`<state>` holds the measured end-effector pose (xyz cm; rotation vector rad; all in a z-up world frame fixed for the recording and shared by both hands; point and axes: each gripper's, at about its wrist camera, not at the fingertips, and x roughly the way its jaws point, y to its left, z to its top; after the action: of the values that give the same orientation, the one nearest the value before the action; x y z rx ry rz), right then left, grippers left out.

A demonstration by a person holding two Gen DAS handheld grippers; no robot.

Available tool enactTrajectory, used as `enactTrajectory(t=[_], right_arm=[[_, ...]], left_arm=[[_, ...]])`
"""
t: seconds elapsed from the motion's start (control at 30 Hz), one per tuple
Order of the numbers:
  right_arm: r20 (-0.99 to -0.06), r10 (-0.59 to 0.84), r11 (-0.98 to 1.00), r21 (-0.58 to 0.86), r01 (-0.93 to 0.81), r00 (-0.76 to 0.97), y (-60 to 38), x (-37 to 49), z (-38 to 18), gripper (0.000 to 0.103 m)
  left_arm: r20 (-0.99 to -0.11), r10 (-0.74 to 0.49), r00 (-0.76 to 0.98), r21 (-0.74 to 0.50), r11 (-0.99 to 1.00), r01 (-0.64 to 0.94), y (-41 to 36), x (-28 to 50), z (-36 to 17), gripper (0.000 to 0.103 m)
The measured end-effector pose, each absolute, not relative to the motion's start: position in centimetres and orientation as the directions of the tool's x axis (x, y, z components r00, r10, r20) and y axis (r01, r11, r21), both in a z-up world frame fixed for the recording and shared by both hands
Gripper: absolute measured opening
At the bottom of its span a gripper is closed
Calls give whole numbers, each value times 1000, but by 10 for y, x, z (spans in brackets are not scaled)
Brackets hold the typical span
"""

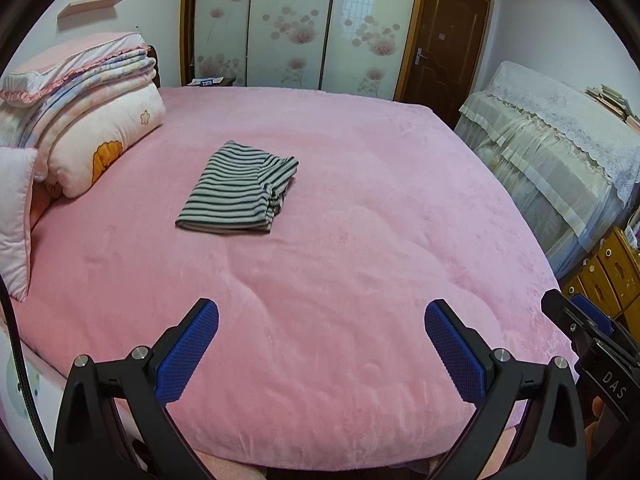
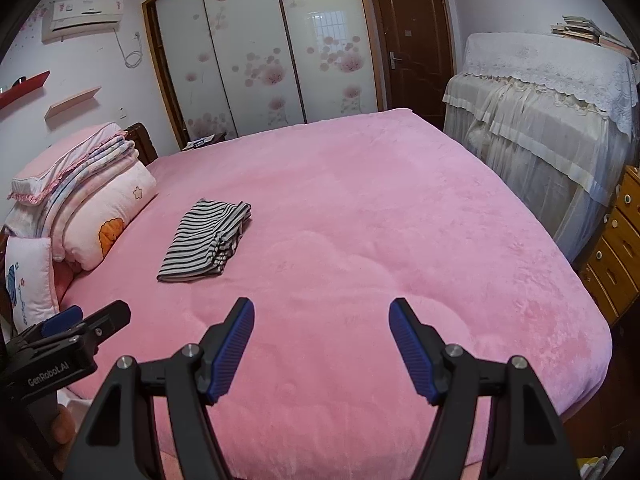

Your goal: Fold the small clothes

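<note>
Both claws empty: left claw [image 1: 322, 312] jaws spread wide, right claw [image 2: 322, 310] open a bit narrower, nothing between the pads of either. Striped garment [image 1: 240, 188] already lies folded into a compact rectangle on the pink bed [image 1: 360, 240], near the bedding stack [image 1: 88, 120], well ahead of both claws. Looks like the fold is done. If tidying: approach low, pinch only the loose right-hand edge, don't drag the stack.

1. The bed [image 1: 360, 208] has its near edge cut off by the frame bottom.
2. Furniture under the lace cover [image 2: 552, 92] stays hidden.
3. The books [image 2: 580, 28] are too small to read.
</note>
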<state>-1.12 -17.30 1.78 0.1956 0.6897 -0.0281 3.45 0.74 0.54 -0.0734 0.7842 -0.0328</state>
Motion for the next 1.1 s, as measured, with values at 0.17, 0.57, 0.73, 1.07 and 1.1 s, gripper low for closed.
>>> enactTrajectory(t=[0.17,0.57,0.73,1.07,1.1], right_arm=[[-647,35,984,157,88,762,-166,-15,12,71],[-665,15,988,127,93,746,-157,-7,5,71],[-663,18,988,126,89,748,-158,-2,7,71],[-662,5,989,116,96,749,-159,13,9,71],[-663,4,988,116,98,748,-159,15,8,71]], left_arm=[[-712,-33,701,-49,999,-3,1,34,3,103],[-706,-40,707,-15,999,41,-15,48,8,103],[-707,-58,705,-32,998,50,-16,56,9,103],[-708,-56,704,-30,998,49,-16,69,6,103],[-708,-54,704,-27,998,49,-18,69,5,103]])
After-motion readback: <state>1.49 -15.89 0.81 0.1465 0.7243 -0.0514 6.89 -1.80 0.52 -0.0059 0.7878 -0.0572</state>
